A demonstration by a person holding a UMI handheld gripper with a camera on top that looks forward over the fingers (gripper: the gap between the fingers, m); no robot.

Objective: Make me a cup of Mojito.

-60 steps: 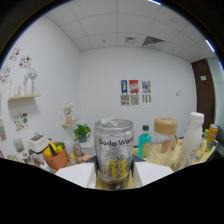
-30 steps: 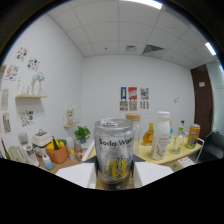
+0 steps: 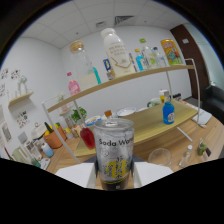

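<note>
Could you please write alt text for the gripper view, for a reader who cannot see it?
The gripper holds a silver soda water can upright between its two fingers. Beyond it stands a two-tier wooden shelf with bottles above, a blue bottle below, and an empty glass nearby.

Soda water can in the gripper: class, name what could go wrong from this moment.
The soda water can is clamped between the gripper fingers and carried tilted, so it may slip or spill if opened. A clear glass stands just beyond the fingers and the shelf of bottles is near; a careless swing could knock them.
</note>
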